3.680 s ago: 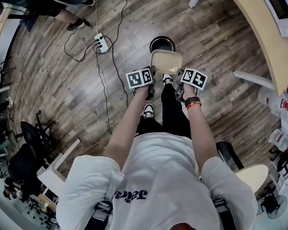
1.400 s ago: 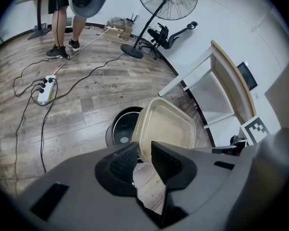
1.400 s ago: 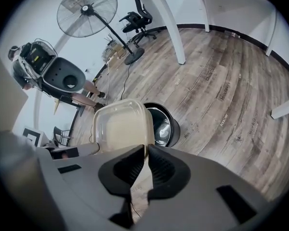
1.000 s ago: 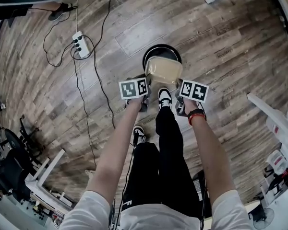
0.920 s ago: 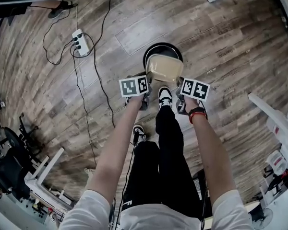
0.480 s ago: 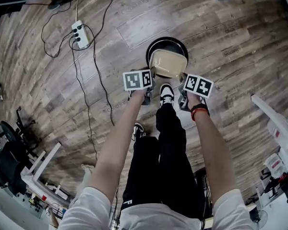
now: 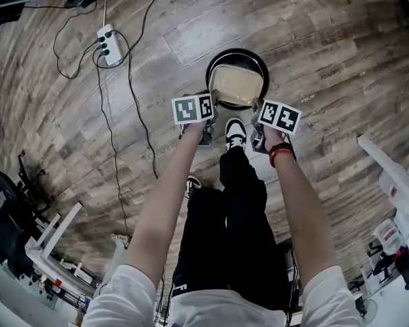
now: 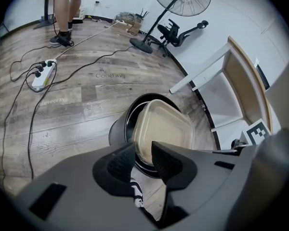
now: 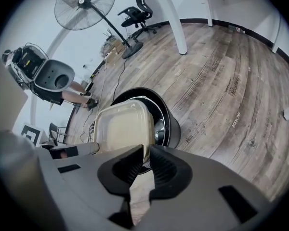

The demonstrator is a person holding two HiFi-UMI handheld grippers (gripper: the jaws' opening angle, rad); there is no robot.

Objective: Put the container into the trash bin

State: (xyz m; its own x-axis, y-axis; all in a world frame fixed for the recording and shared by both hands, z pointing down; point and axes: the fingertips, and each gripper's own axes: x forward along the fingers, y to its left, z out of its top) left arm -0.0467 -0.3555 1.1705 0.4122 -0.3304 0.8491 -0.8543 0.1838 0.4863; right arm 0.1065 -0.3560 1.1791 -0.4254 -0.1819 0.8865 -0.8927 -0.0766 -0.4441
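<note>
**Item: beige plastic container** [image 7: 235,87], lidded, shallow, rounded rectangle.
- Location: in the air directly over the mouth of the black round trash bin [image 7: 237,52], not yet inside. It covers most of the opening in the head view.
- Attitude: tilted, with its near edge up at the claws and its far edge lower, toward the bin.
- Long axis: across the person, from one claw to the other.

**Item: left claw** [image 8: 143,150].
- Position: at the container's near left corner. The container lies ahead of it and slightly to its right.
- State: jaws opening, with the rim between them.

**Item: right claw** [image 9: 145,153].
- Position: at the near right corner. The container lies ahead of it and slightly to its left.
- State: jaws opening, with the rim between them.
- Grip, both claws: the pads appear still to touch the rim, though the wide-angle views leave this uncertain.

**Governing relation:** container above bin, centred, both claws equally near it. Judged to be the release step. The container is nearly as wide as the opening, so a corner could catch on the bin's rim.

**Adjacent:** the person's shoe [image 7: 235,133] on the wooden floor [image 7: 327,80], just beside the bin on the near side.
</note>
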